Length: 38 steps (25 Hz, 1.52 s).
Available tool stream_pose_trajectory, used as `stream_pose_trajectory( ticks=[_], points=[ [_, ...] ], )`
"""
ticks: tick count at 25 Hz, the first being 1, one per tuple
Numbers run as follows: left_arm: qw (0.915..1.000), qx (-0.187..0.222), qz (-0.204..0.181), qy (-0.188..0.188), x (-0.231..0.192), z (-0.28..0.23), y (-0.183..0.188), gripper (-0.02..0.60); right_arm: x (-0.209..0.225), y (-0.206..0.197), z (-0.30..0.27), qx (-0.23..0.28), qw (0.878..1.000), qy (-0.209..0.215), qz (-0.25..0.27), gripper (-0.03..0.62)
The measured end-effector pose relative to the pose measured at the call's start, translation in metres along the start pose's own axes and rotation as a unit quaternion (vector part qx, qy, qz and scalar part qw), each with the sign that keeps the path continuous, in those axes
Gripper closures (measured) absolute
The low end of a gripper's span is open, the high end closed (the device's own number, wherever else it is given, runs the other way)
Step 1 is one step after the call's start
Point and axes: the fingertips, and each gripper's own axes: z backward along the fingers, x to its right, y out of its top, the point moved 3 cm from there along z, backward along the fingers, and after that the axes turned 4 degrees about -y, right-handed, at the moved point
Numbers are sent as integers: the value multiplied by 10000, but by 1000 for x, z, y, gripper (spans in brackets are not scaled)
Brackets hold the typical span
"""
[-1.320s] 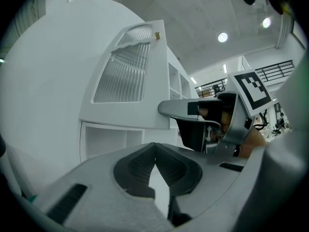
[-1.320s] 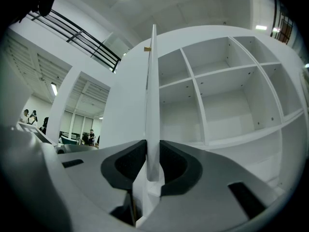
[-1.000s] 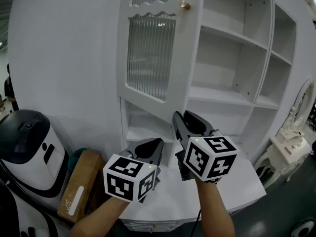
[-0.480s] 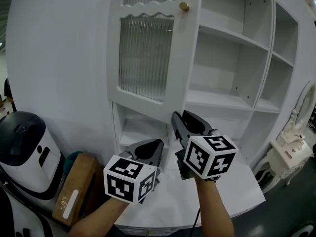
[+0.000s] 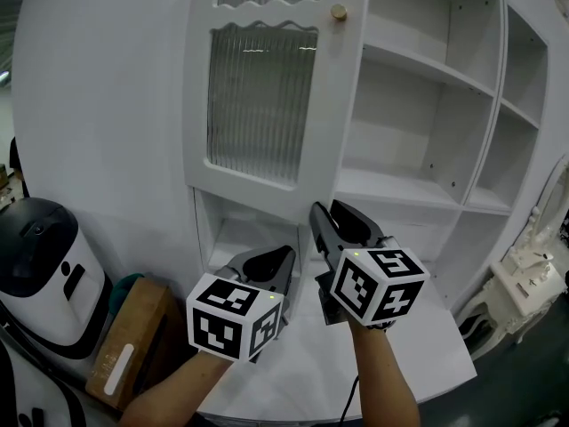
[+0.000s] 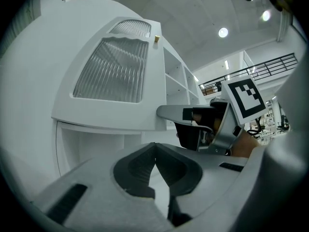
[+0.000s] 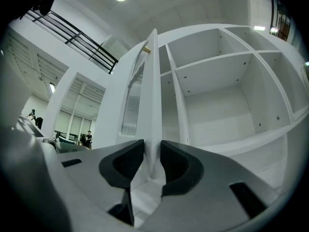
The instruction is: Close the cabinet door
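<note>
1. Around: on the floor left of the big white open-shelf cabinet (image 5: 427,65) (image 7: 217,95) sits a rounded white-and-black appliance (image 5: 44,269). A brown cardboard box (image 5: 133,341) lies betw. it and the cabinet base. Far right stands an ornate white carved furniture piece (image 5: 529,269).
2. In the way: the right gripper (image 5: 327,213) (image 7: 152,149) straddles the free edge of the white cabinet door (image 5: 347,105) (image 7: 153,81) (image 6: 96,115) near its lower corner. Its jaws are spread and have just been opening. The door edge stands betw. them, pads close on either side.
3. The left gripper (image 5: 280,258) (image 6: 154,146) sits just left of the right one, below the door's bottom rail, w/ jaws pressed together at the tips, nothing betw. them.
4. Door location: over the cabinet's left column, upper part, swung partly out.
5. Door axis: long axis upright. Its face w/ the ribbed glass panel (image 5: 258,96) (image 6: 113,71) points toward the person and a bit left. The free edge is at the right in the head view, and the far edge meets the cabinet at the left.
6. A small round brass knob (image 5: 339,12) (image 6: 156,39) (image 7: 146,49) sits high on the face by the free edge.
7. Compartments: the right-hand bays show only white shelf boards and back walls w/ small peg holes. The low bay (image 5: 253,229) under the door shows white walls.
</note>
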Motion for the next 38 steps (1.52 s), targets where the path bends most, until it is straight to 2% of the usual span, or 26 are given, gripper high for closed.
stream_pose_trajectory(
  ticks=[14, 38],
  points=[
    [9999, 6, -50, 101, -8, -38, -4, 571, 25, -6, -23, 235, 9997, -37, 84, 476],
    [9997, -77, -52, 211, -23, -62, -13, 571, 47, -11, -61, 135, 9995, -165, 251, 473]
  ],
)
